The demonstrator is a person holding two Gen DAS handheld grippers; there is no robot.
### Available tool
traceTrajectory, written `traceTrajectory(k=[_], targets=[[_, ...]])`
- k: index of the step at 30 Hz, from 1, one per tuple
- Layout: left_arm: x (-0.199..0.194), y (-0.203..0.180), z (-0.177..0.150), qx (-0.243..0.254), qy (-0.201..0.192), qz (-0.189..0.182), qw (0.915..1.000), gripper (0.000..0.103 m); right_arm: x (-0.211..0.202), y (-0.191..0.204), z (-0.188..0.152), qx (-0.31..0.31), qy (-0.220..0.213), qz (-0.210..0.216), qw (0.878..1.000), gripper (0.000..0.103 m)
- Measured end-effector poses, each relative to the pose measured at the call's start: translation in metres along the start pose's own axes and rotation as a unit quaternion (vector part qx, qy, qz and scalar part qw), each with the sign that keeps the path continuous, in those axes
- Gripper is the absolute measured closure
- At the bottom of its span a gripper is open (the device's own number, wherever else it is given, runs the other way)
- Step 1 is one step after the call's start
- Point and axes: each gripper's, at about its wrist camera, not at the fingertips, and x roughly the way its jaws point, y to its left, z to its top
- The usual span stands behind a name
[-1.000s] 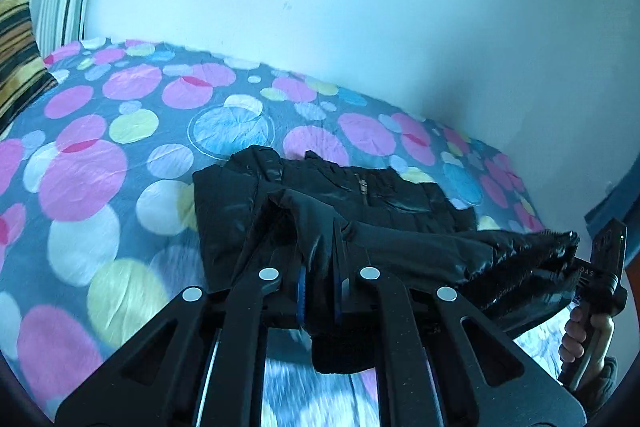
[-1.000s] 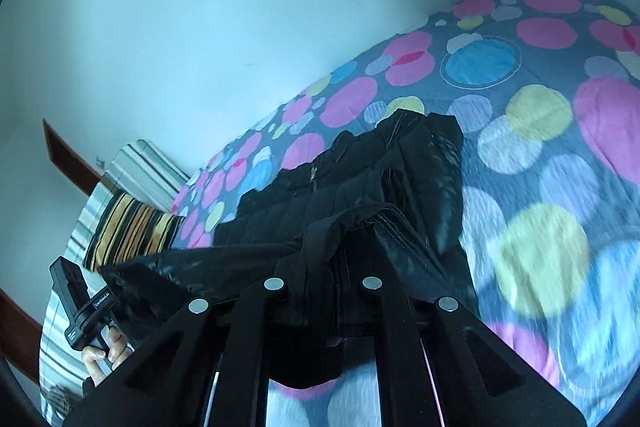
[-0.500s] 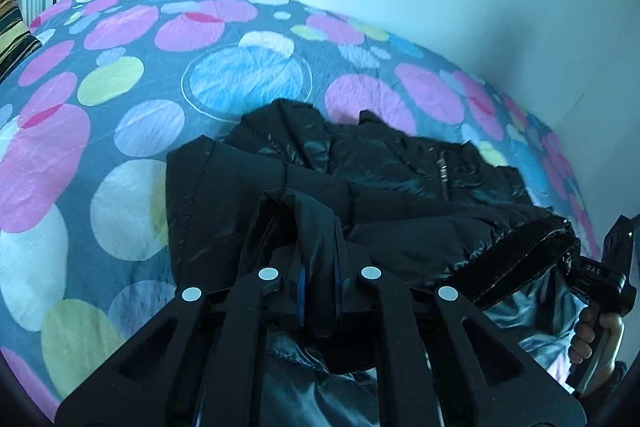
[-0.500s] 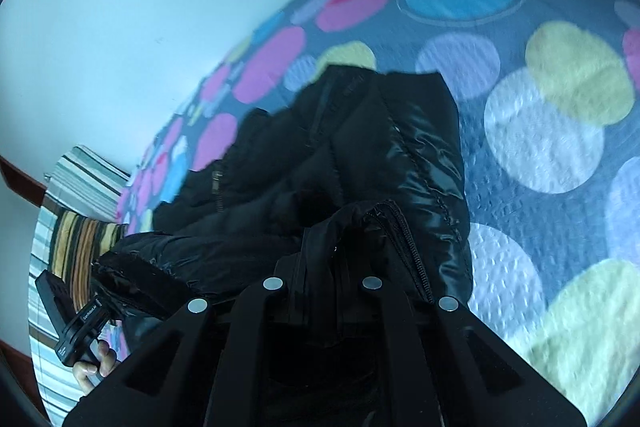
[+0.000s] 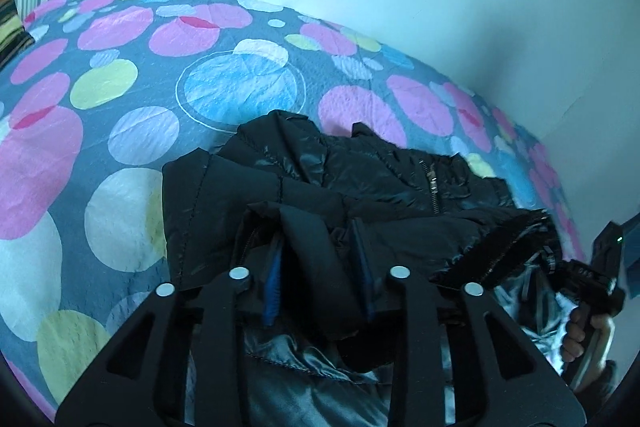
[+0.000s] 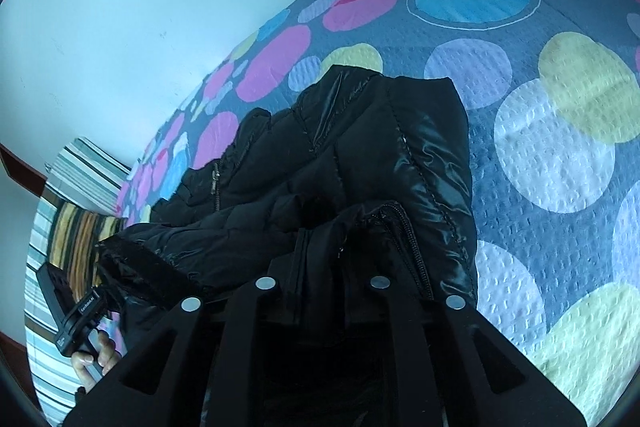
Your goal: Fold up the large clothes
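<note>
I see the black jacket lying folded on the dotted bedspread, its bulk at 12 o'clock from both wrist cameras. My left gripper has just been opening; its jaws stand apart with the jacket hem loose between them. My right gripper has just been opening too, fabric between its jaws; grip unclear, cannot tell.
</note>
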Motion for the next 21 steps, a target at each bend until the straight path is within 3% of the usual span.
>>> traceTrajectory(k=[5,6,7,9,11,21], targets=[[-0.012,-0.001,-0.001,0.012,-0.003,-0.015,0.9998,0.064,-0.013,-0.002,0.001,0.005,-0.006,0.015,1.000,0.072],[-0.015,0.000,-0.001,0.013,-0.005,-0.019,0.9997,0.058,-0.017,-0.003,0.001,0.006,-0.007,0.019,1.000,0.070],[-0.020,0.000,-0.002,0.012,-0.011,-0.019,0.9997,0.038,-0.021,-0.004,0.001,0.008,-0.009,0.022,1.000,0.063],[-0.034,0.002,-0.002,0.012,-0.049,0.010,0.9987,0.022,-0.033,-0.006,0.000,0.012,-0.023,0.021,0.999,0.051],[-0.045,0.006,0.002,0.012,-0.057,0.008,0.9983,0.022,-0.042,-0.006,0.001,0.013,-0.034,0.019,0.999,0.046],[-0.061,0.014,0.001,0.040,-0.063,0.015,0.9971,0.022,-0.076,-0.004,0.000,-0.005,-0.059,0.028,0.998,0.042]])
